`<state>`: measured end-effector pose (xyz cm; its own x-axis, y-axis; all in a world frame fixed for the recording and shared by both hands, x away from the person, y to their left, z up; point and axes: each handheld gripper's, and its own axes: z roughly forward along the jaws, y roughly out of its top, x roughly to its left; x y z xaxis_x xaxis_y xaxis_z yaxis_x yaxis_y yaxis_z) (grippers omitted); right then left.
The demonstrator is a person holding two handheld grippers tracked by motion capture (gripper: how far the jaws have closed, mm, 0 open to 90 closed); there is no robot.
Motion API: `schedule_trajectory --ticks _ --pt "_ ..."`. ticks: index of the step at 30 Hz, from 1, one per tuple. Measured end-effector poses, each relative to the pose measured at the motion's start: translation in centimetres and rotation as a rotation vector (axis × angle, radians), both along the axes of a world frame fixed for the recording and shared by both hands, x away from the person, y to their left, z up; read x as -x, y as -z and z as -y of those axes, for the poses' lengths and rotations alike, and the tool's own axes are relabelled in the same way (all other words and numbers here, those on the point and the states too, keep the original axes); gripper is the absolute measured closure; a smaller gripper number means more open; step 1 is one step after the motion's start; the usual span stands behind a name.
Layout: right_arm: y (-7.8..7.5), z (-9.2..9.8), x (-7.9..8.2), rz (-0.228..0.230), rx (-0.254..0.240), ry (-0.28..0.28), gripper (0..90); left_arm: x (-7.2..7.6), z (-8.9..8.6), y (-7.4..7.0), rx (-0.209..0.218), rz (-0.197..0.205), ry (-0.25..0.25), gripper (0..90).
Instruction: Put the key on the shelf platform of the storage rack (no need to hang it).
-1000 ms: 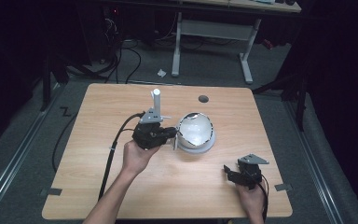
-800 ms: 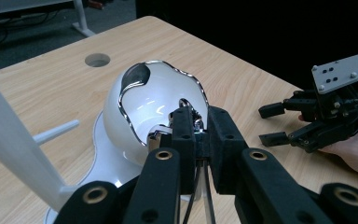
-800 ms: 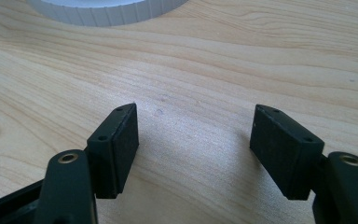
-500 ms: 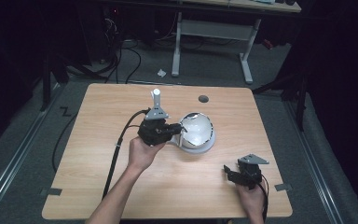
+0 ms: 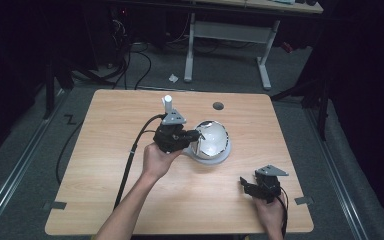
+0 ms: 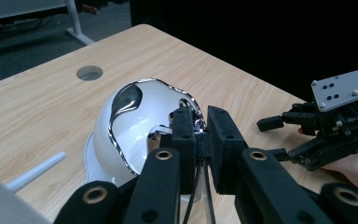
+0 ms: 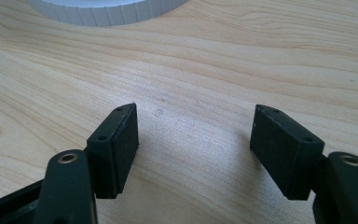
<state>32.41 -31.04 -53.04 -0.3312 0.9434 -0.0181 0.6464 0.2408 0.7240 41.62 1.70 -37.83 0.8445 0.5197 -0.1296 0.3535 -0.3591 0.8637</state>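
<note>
The dome [image 5: 211, 138], a shiny white-and-chrome shell, is sitting on a round white base [image 5: 215, 154] near the middle of the table [image 5: 105, 195], a little toward the far edge. Compared with a second ago, the left gripper [image 5: 196, 135] is lying closer over the dome's near-left side and farther up the table, and the forearm is reaching in at a steeper slant; the dome, the base and the right gripper [image 5: 247, 186] are sitting where they were.

In the left gripper view the two black pads [image 6: 182, 135] are pressing together on a small chrome piece at the dome's rim [image 6: 196, 122], so the left gripper is clamped on the dome. The left hand [image 5: 156, 159] is wrapping the gripper body from below, jaws pointing to the right across the table, its cable trailing back toward the near edge.

The right gripper is resting low at the near right corner, the right hand [image 5: 269, 212] behind it, jaws pointing left. In the right gripper view its pads [image 7: 116, 144] are standing wide apart over bare wood, with the ribbed edge of the base [image 7: 107, 11] at the top.

A white post [image 5: 168, 103] is standing upright just beyond the left gripper, and a round hole [image 5: 218, 106] is lying in the tabletop near the far edge. Bare wood is lying open on the left side and between the dome and the right gripper.
</note>
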Motion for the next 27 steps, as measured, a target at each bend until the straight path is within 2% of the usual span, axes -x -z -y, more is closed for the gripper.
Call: schedule_trajectory --ticks 6,18,27 --pt "0.0 0.0 0.0 0.001 0.000 0.000 32.7 -0.2 0.5 -0.3 0.008 0.007 0.005 82.5" --pt "0.0 0.0 0.0 0.000 0.001 -0.001 32.6 -1.0 2.1 -0.5 -0.005 0.014 0.011 82.5" --pt "0.0 0.0 0.0 0.000 0.001 -0.002 32.6 -1.8 3.1 0.4 -0.033 0.007 0.010 82.5"
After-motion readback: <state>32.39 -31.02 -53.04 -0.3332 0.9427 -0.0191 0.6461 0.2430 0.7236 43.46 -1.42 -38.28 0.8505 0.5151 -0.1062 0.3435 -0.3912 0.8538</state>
